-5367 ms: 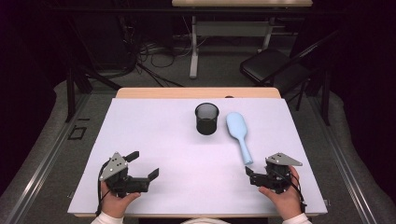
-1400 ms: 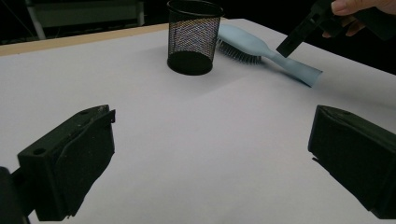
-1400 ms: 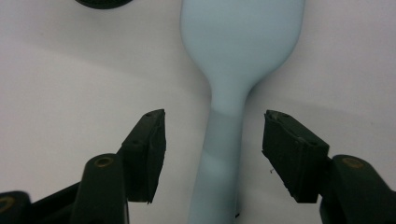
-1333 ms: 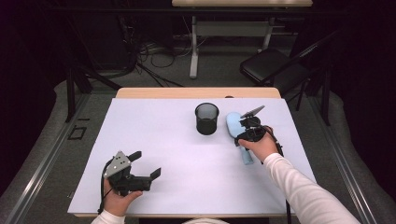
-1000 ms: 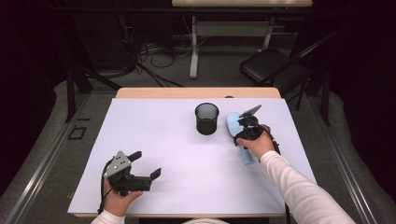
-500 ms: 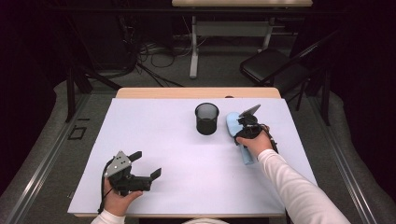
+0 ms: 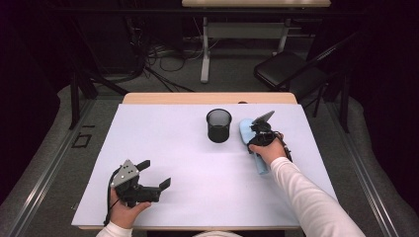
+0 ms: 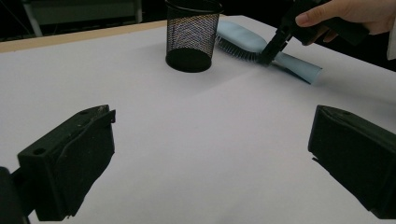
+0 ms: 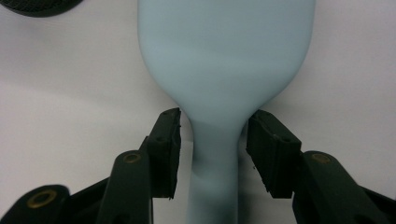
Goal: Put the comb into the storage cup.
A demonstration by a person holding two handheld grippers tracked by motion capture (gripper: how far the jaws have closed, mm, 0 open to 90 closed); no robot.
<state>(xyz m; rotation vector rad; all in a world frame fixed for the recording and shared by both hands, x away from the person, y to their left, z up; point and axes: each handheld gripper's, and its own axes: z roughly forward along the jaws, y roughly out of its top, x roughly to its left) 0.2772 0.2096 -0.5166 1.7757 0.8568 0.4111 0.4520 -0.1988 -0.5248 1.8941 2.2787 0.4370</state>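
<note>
Right tool [image 9: 214,140] jaws narrowing, left [image 7: 157,174] agape

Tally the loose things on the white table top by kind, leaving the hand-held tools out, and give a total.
Hairbrush, light blue: 1
Mesh cup, black: 1
Total: 2
</note>
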